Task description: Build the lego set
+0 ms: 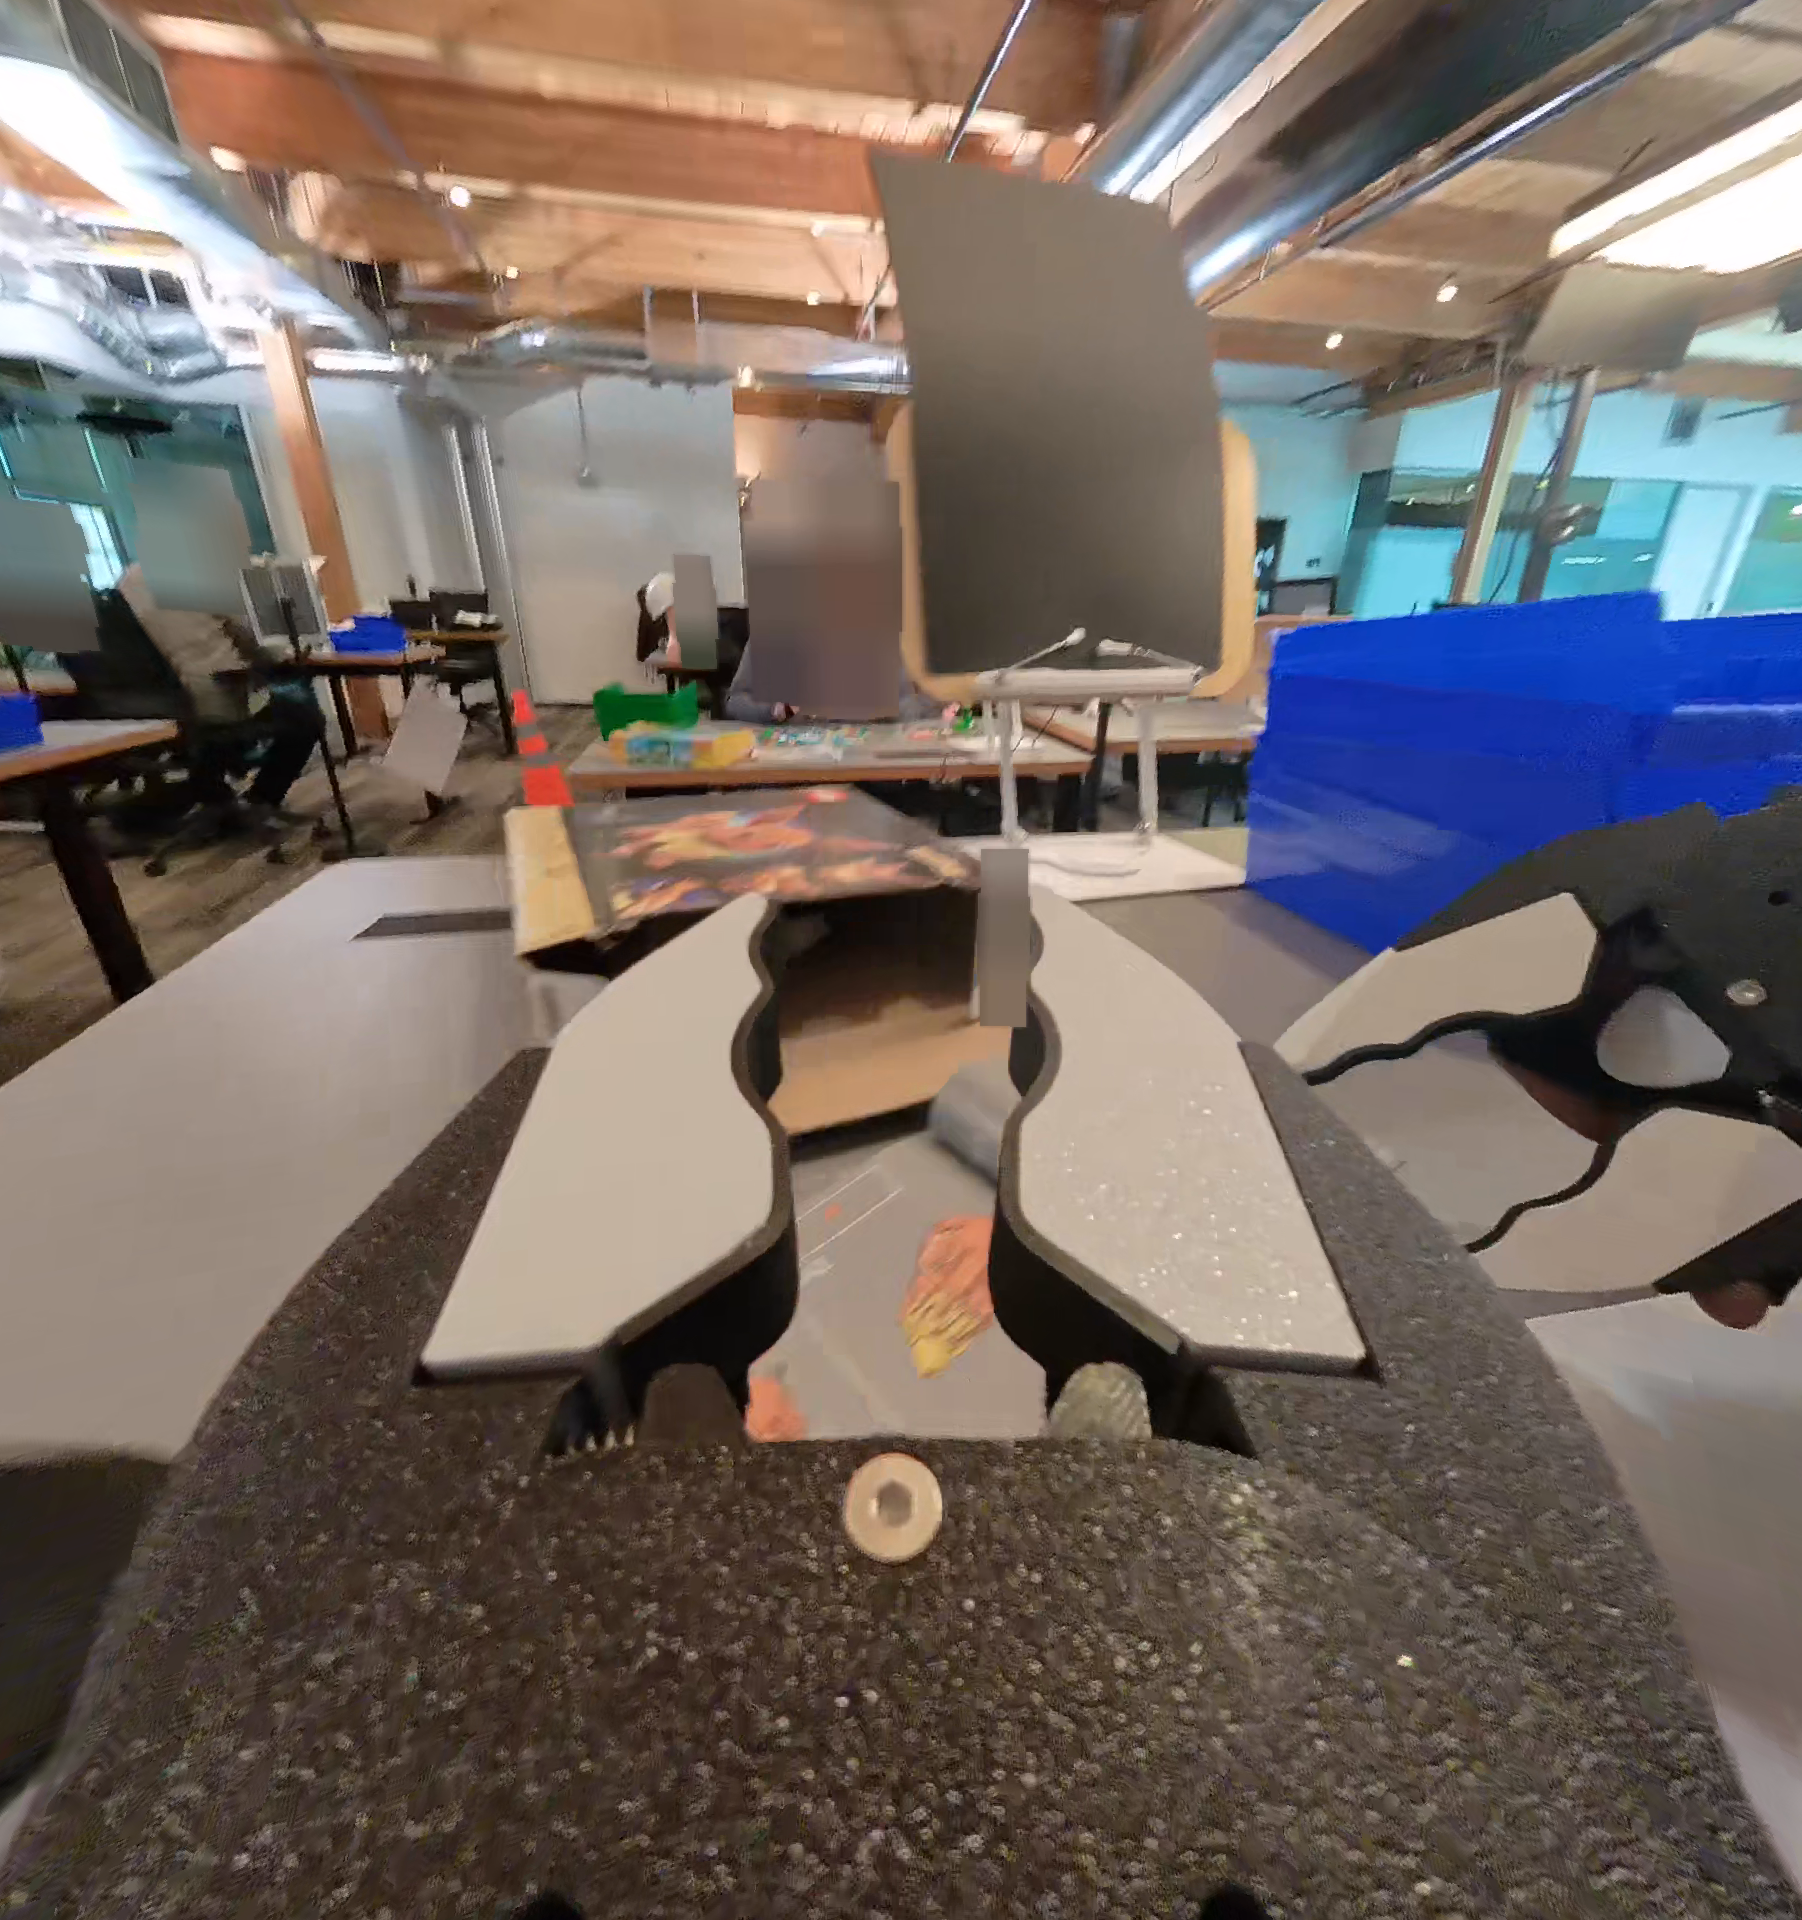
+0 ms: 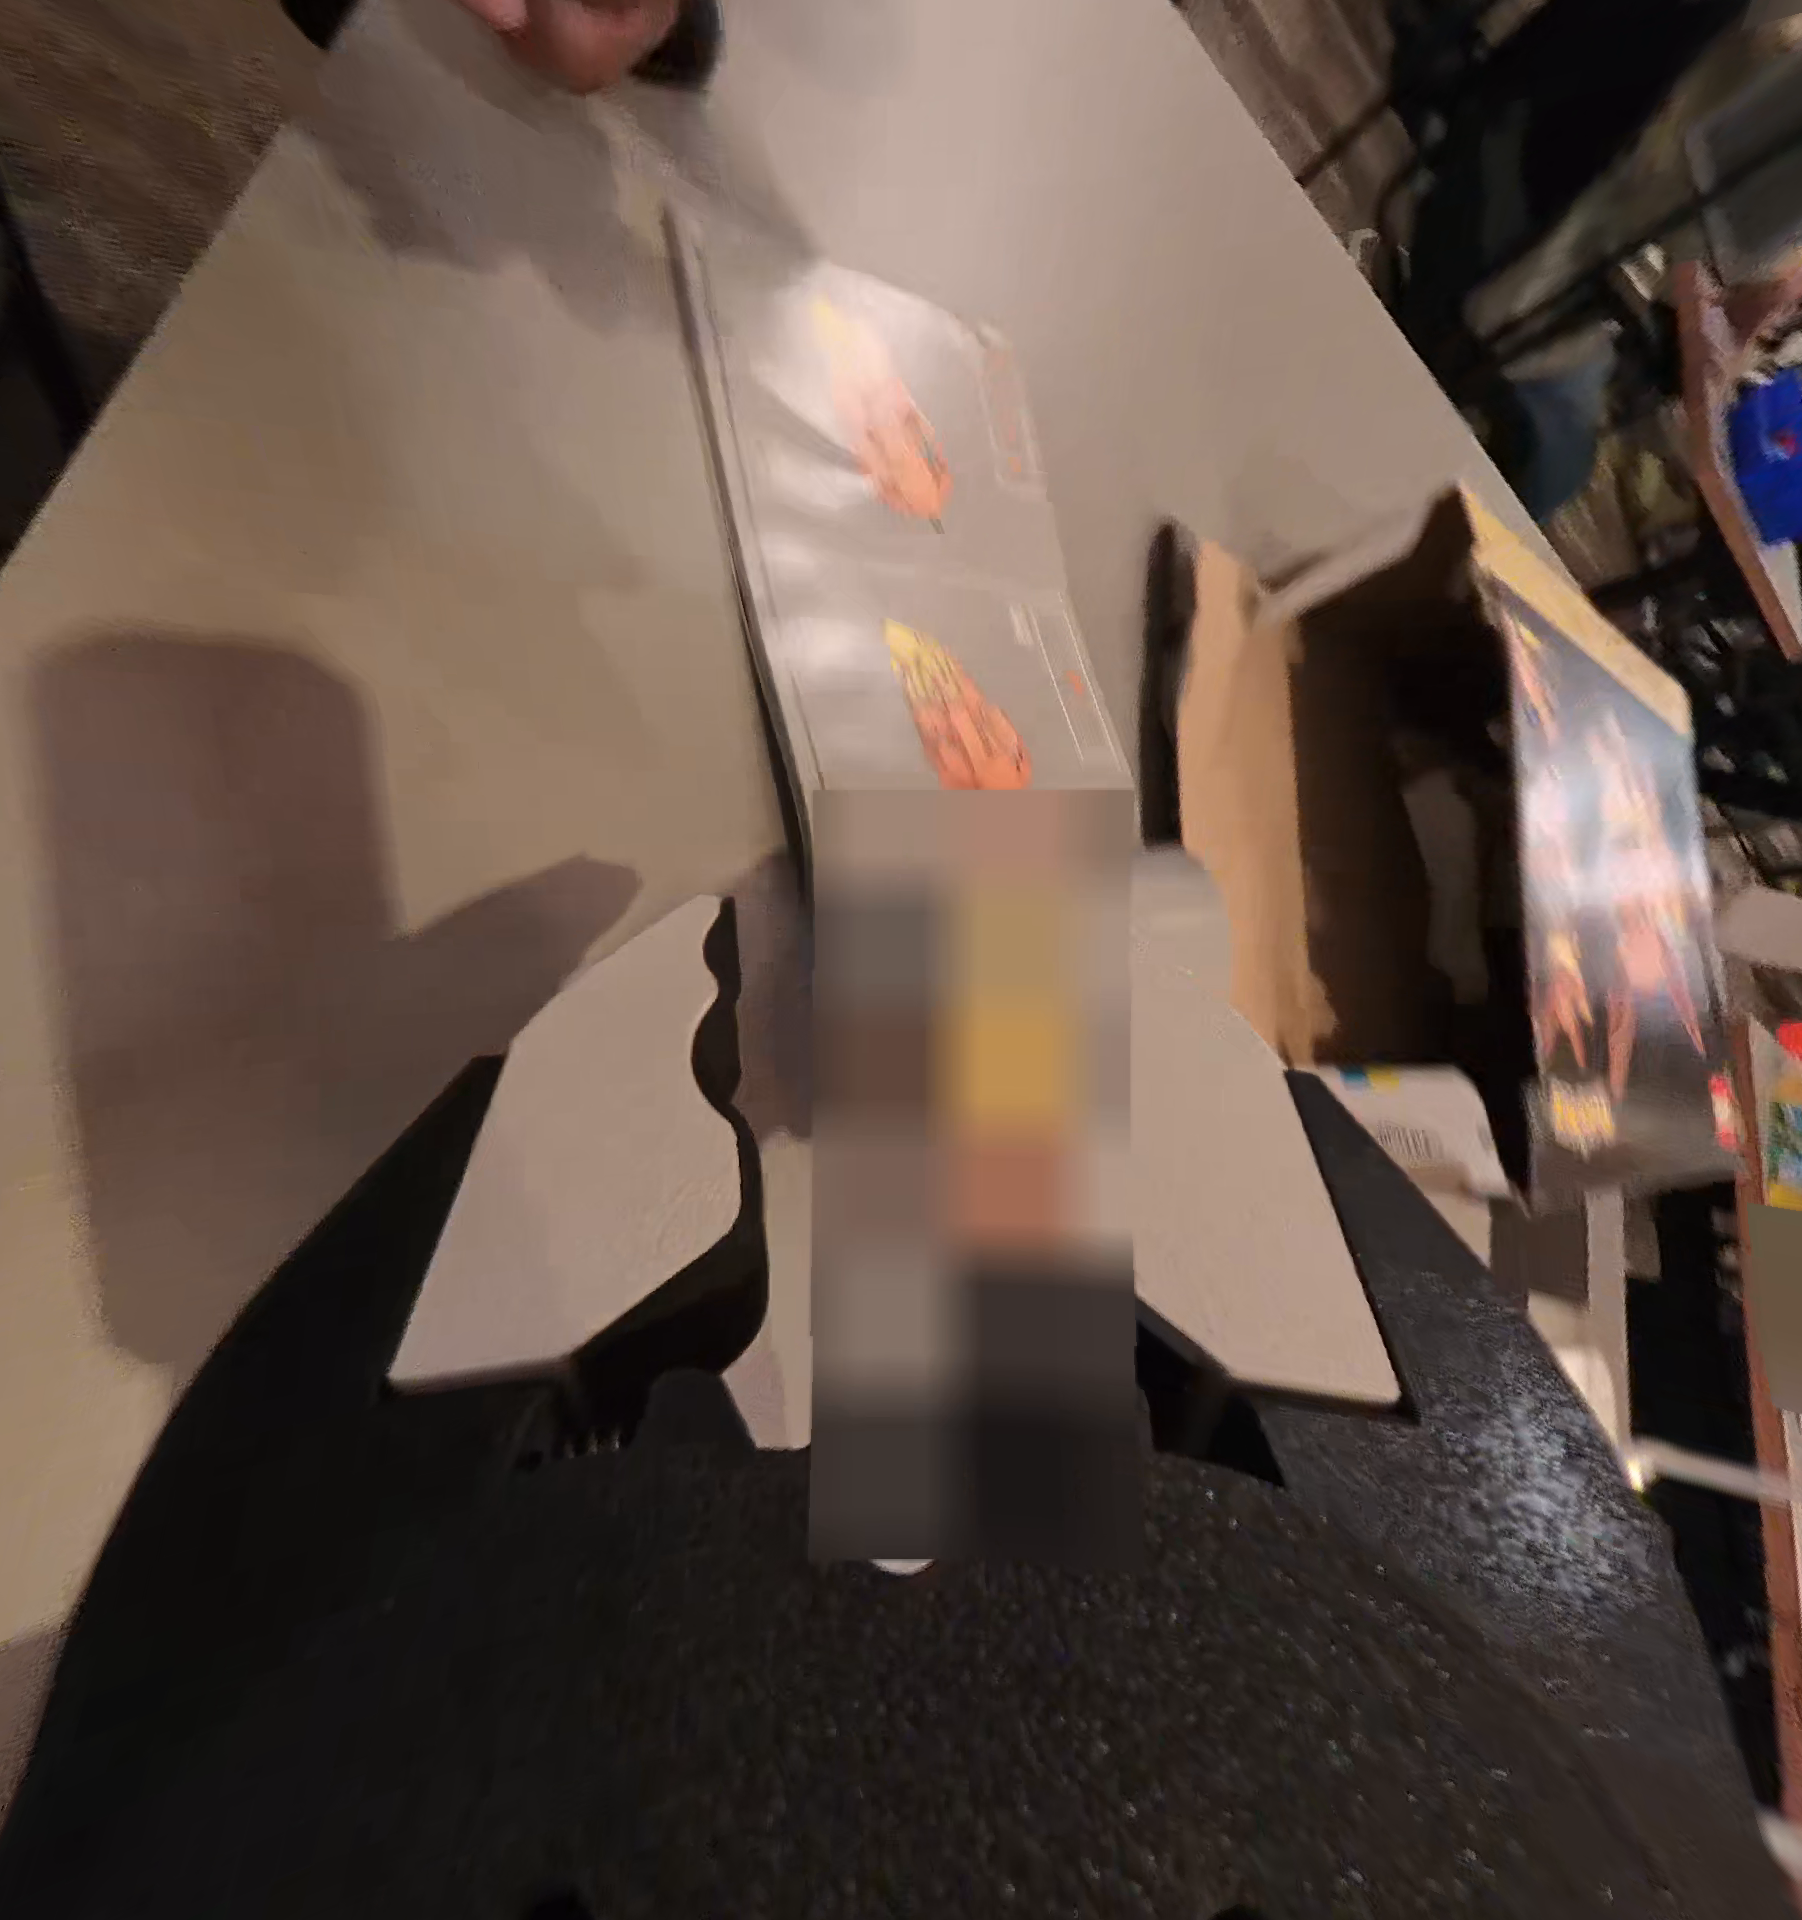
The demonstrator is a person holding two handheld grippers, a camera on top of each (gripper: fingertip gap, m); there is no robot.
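An open Lego box (image 1: 772, 857) with a colourful printed lid lies on its side on the grey table (image 1: 201, 1091), its brown cardboard inside showing. An instruction booklet (image 1: 944, 1288) with orange model pictures lies flat in front of it. My left gripper (image 1: 897, 935) is open and empty, held above the booklet and pointing at the box mouth. My right gripper (image 1: 1396, 1153) is to its right, open. In the right wrist view the right gripper (image 2: 938, 935) hovers over the table (image 2: 357, 416) near the booklet (image 2: 907, 520), with the box (image 2: 1396, 831) to the right. No loose bricks show.
Stacked blue bins (image 1: 1499, 748) stand at the table's far right. A white stand (image 1: 1084, 686) is behind the box. Other desks, seated people and an orange cone (image 1: 538, 769) are farther back. A hand (image 2: 585, 42) shows at the top of the right wrist view.
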